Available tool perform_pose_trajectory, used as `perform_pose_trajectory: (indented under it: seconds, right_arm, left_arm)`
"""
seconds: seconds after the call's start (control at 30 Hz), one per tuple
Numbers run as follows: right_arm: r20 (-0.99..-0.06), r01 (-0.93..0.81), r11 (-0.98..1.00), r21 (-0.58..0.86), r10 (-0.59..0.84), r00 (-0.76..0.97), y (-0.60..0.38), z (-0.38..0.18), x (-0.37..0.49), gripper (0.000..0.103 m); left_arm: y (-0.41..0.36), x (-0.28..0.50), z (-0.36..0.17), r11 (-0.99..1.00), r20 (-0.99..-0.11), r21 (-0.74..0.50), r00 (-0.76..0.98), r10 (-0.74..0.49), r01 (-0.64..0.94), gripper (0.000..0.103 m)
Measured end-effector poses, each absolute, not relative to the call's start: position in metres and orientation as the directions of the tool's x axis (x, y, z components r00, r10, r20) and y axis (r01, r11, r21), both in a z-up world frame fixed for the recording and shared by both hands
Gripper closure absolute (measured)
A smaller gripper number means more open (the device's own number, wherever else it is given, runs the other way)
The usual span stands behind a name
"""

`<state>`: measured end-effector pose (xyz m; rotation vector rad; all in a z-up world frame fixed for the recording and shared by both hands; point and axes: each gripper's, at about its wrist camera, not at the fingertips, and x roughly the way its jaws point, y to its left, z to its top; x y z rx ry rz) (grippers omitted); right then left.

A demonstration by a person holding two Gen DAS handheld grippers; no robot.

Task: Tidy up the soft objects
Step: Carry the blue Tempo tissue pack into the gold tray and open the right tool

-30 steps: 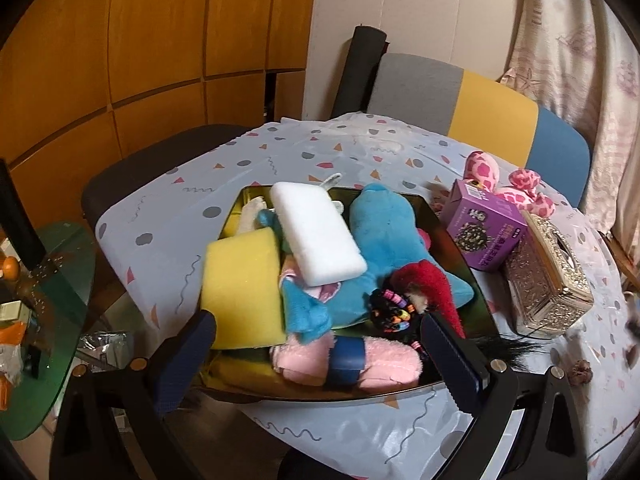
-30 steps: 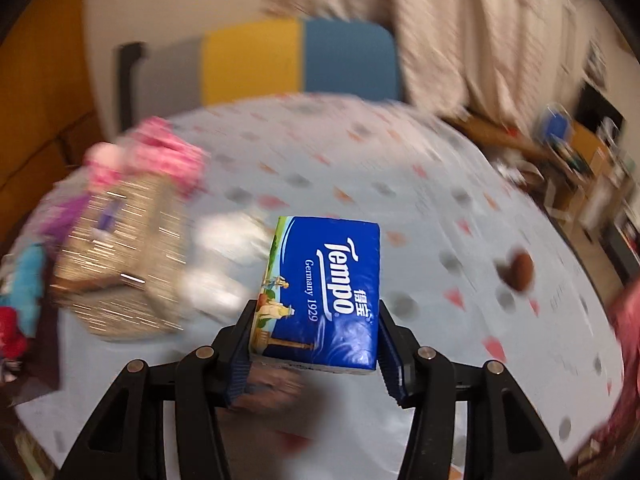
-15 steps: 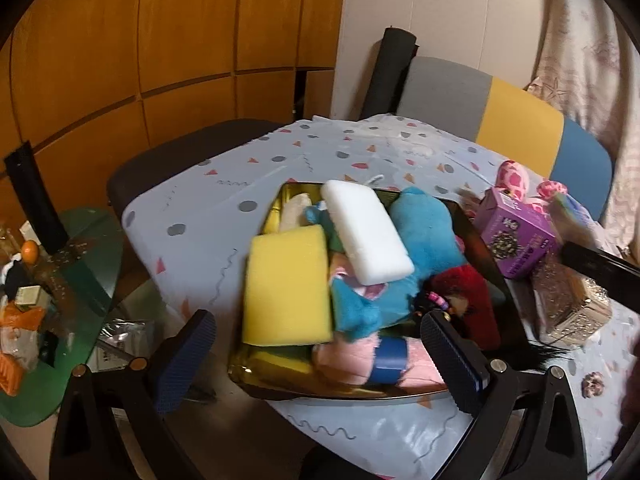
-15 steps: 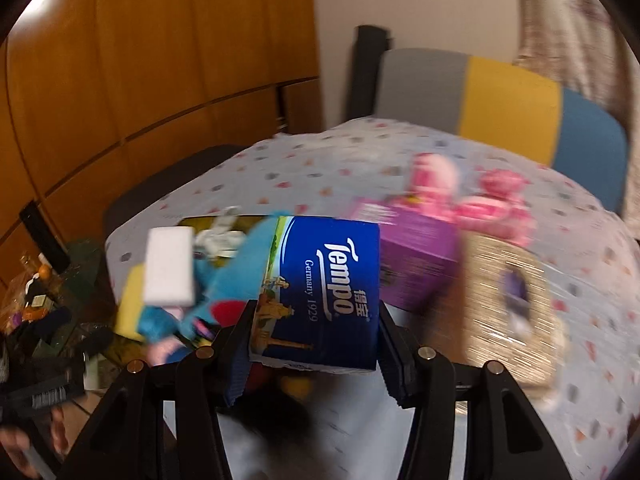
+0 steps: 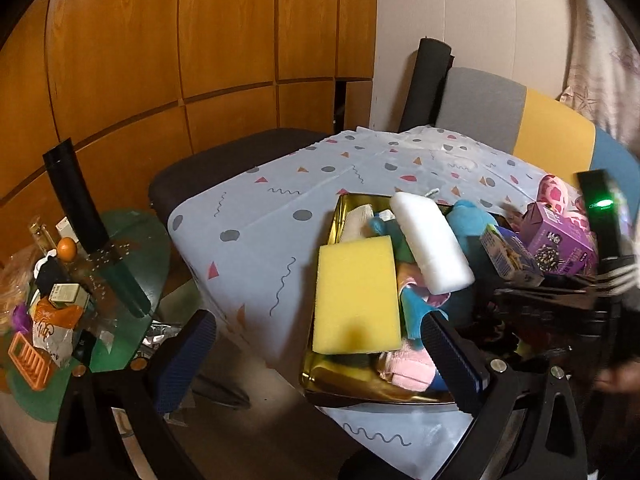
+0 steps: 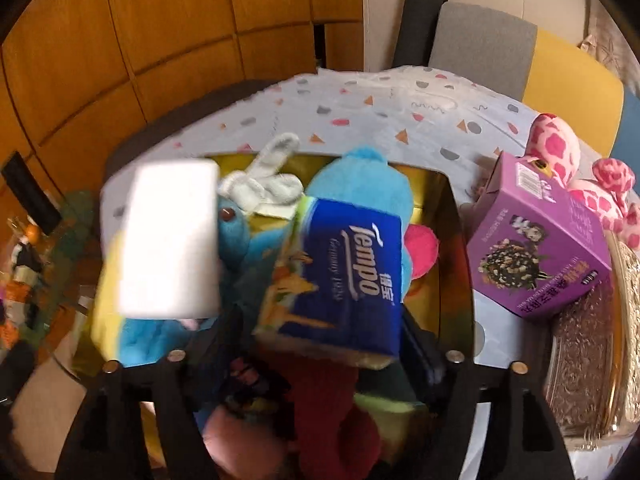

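**Tongs let go of tissue pack over the gold tray**

The right tongs point(image 6: 316, 356), clamped on the blue tissue pack point(image 6: 340, 276) half a second ago, now stand spread, and the pack tilts free above the blue plush point(image 6: 360, 184) in the gold tray point(image 6: 456, 240). It appears to be dropping onto the heap beside the white sponge point(image 6: 172, 240). The left tongs point(image 5: 316, 360) hang open and empty at the counter point(image 5: 260, 216) edge, near the yellow sponge point(image 5: 356, 292). The purple box point(image 6: 540, 240) sits outside the tray. This placement looks nearly complete.
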<state>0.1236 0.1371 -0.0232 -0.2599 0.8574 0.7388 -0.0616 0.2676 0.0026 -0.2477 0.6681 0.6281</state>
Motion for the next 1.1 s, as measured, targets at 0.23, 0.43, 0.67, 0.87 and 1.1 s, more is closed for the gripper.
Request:
perform_pose_trajectory:
  seconds: [0.23, 0.43, 0.67, 0.87, 1.1]
  right_arm:
    - [-0.626, -0.626, 0.775, 0.087, 0.531, 0.571, 0.080, 0.019, 0.079, 0.019]
    - [-0.626, -0.506, 0.861, 0.054, 0.423, 0.654, 0.036, 0.007, 0.054, 0.019]
    - [-0.621, -0.425, 0.904, 0.041, 0.356, 0.698, 0.003, 0.002, 0.034, 0.019]
    - [-0.603, -0.403, 0.914, 0.040, 0.343, 0.720, -0.008, 0.006, 0.030, 0.019]
    - [-0.604, -0.397, 0.917, 0.045, 0.342, 0.720, -0.010, 0.005, 0.028, 0.019]
  left_arm:
    - [0.250, -0.065, 0.017, 0.807, -0.612, -0.031, 0.650, 0.451, -0.590, 0.000]
    - [0.223, -0.064, 0.028, 0.844, -0.594, -0.034, 0.690, 0.414, -0.536, 0.000]
    - [0.196, -0.060, 0.029, 0.873, -0.606, -0.029, 0.703, 0.372, -0.487, 0.000]
    - [0.182, -0.059, 0.028, 0.881, -0.608, -0.015, 0.704, 0.367, -0.472, 0.000]
    - [0.181, -0.058, 0.026, 0.883, -0.620, -0.011, 0.696, 0.363, -0.470, 0.000]
